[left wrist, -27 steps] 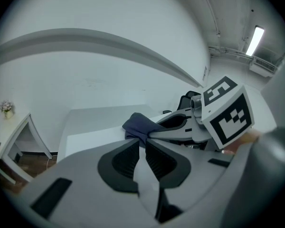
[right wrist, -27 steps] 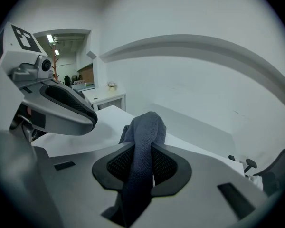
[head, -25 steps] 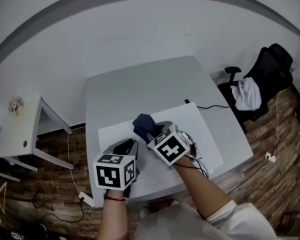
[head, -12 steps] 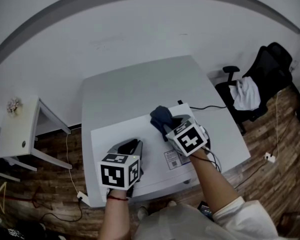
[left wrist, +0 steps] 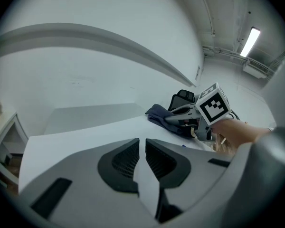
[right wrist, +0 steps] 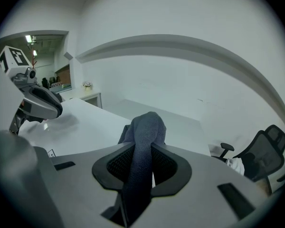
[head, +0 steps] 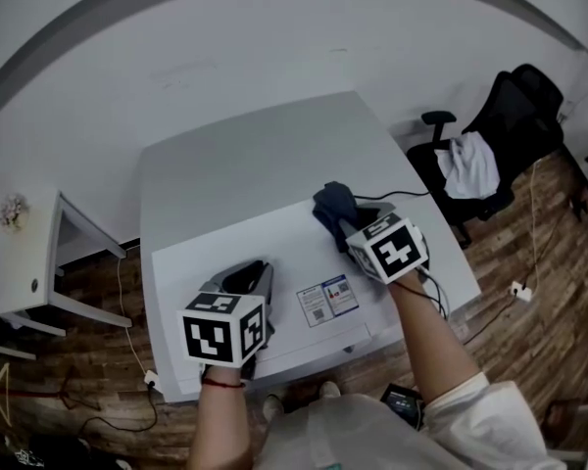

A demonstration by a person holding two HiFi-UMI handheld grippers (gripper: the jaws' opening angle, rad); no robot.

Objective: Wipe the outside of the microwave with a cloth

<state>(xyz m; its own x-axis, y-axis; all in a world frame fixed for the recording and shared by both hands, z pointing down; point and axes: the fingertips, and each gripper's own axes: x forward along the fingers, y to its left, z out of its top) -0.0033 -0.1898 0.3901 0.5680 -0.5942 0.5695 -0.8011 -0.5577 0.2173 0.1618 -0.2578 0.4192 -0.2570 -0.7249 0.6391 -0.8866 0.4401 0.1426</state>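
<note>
Since my right claw (head: 345, 221) is clenched on the dark blue cloth (head: 333, 202), with the fabric bunched between the pads and spilling out past the tips, I judge the wiping step to be under way on the top panel of the microwave (head: 284, 253). The cloth lies on that white top near its far right corner. The microwave sits on the grey bench (head: 245, 155), towards the near edge.

My left claw (head: 255, 265) is over the near left part of the same top panel. Its jaws are barely parted, a thin slit with nothing in it, so I count it as released and empty. Whether it actually touches the panel I cannot tell. I take it to be steadying the appliance or simply waiting.

Next, I would keep the cloth flat against the surface and carry it over the parts that remain, including the patch around the printed sticker (head: 328, 300). After that come the side walls and the front, which calls for tipping the right claw down over an edge without loosening the grip.

As for containers, the microwave is the only one here. No view shows its door or inside, so I cannot say what it holds.
</note>
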